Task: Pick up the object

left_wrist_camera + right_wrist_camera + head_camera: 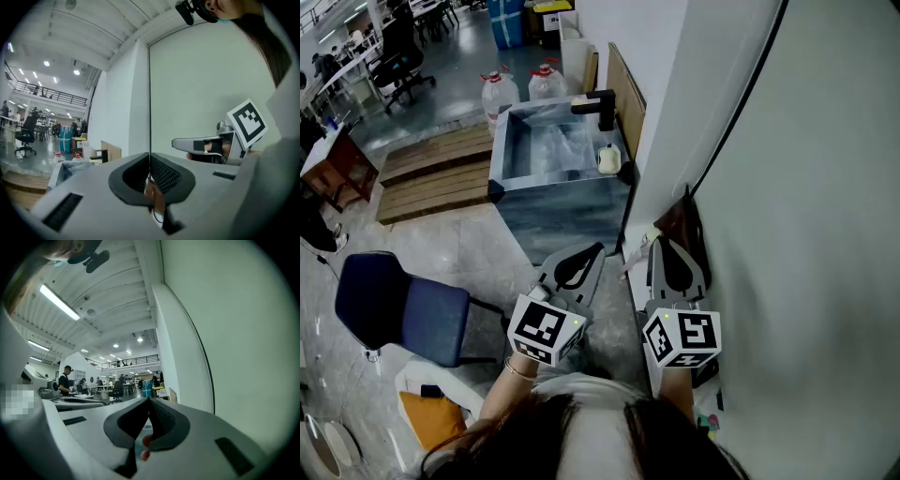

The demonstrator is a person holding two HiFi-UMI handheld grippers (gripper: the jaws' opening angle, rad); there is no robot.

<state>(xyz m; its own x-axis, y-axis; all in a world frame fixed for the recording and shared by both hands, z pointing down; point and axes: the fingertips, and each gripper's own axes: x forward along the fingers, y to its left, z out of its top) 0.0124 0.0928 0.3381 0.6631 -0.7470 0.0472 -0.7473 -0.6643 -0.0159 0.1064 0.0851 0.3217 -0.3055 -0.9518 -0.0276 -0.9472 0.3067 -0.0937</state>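
left hand-held gripper [150, 157] and right hand-held gripper [149, 400], jaws together (tip to tip)

The head view looks steeply down from above the person, with the left gripper [596, 251] and the right gripper [666, 246] close at lower centre. Each gripper view sits just behind its own jaws, tilted upward. All three views share the white wall [825, 234], and each gripper view catches the other gripper at its edge.

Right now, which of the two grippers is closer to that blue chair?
Left. The left gripper is on the side of the blue chair, which stands off to its left. The right gripper is farther right, close beside the white wall.
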